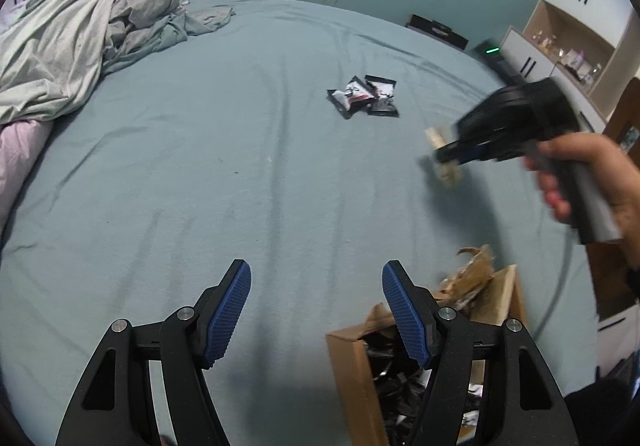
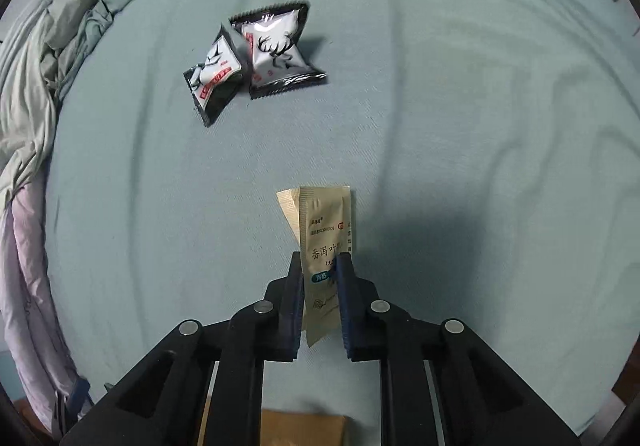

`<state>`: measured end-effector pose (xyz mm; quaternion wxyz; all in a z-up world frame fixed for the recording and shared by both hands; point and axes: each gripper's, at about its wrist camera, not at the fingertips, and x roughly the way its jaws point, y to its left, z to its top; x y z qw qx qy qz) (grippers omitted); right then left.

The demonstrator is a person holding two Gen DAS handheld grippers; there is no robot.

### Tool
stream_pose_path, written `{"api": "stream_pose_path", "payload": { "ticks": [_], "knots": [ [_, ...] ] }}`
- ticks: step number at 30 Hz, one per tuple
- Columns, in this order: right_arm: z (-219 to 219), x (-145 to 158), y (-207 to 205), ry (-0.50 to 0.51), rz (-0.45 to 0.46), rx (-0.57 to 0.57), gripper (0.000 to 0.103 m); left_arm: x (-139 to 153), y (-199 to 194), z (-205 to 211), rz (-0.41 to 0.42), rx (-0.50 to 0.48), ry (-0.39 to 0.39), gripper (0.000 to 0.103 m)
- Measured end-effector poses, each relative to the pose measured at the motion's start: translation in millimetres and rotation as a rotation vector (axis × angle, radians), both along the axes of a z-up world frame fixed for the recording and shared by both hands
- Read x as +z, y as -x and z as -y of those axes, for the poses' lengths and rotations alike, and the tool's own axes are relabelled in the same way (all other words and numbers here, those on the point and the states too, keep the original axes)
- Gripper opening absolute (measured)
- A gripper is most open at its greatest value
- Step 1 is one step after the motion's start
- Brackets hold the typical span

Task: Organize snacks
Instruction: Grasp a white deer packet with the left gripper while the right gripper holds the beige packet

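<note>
Right gripper (image 1: 444,154): we see it motion-blurred.
Beige sachet (image 1: 442,158): smeared, unreadable.
Cardboard box (image 1: 352,374): cut off below, contents partly hidden.

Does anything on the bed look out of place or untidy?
Yes. Two black-and-white snack packets lie askew on the sheet, one overlapping the other. The cardboard box near the left gripper has torn, ragged flaps. The right gripper holds a beige sachet.
</note>
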<state>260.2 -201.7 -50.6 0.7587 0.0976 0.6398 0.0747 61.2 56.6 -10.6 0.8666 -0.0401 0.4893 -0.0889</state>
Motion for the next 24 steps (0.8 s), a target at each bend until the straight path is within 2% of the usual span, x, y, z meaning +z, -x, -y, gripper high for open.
{"api": "stream_pose_path", "payload": {
  "ticks": [5, 8, 11, 13, 14, 16, 19, 24],
  "knots": [
    [33.1, 41.4, 41.8, -0.198, 0.107, -0.038, 0.012, 1.9, 2.9, 3.8, 0.033, -0.002, -0.064, 0.068],
    [51.3, 57.9, 95.4, -0.272, 0.185, -0.037, 0.012, 8.9, -8.3, 9.9, 0.052, 0.004, -0.092, 0.068],
    [59.0, 66.6, 155.8, -0.325, 0.270, -0.053, 0.012, 19.4, -35.4, 18.0, 0.086, 0.002, -0.114, 0.069],
    [76.6, 67.5, 198.5, -0.419, 0.313, -0.076, 0.012, 21.8, -57.7, 30.4, 0.097, -0.023, -0.160, 0.069],
    [77.9, 61.5, 206.6, -0.444, 0.320, -0.091, 0.012, 20.8, -71.1, 38.6, 0.099, -0.039, -0.181, 0.072],
    [78.8, 51.4, 217.4, -0.465, 0.332, -0.102, 0.013, 14.1, -97.2, 52.3, 0.076, -0.079, -0.179, 0.081],
    [79.3, 38.2, 211.1, -0.496, 0.335, -0.086, 0.013, -4.1, -139.8, 72.2, 0.008, -0.117, -0.157, 0.082],
    [97.3, 0.9, 180.4, -0.623, 0.284, -0.119, 0.013, -33.5, -205.7, 103.8, -0.021, -0.123, -0.278, 0.082]
  ]
}}
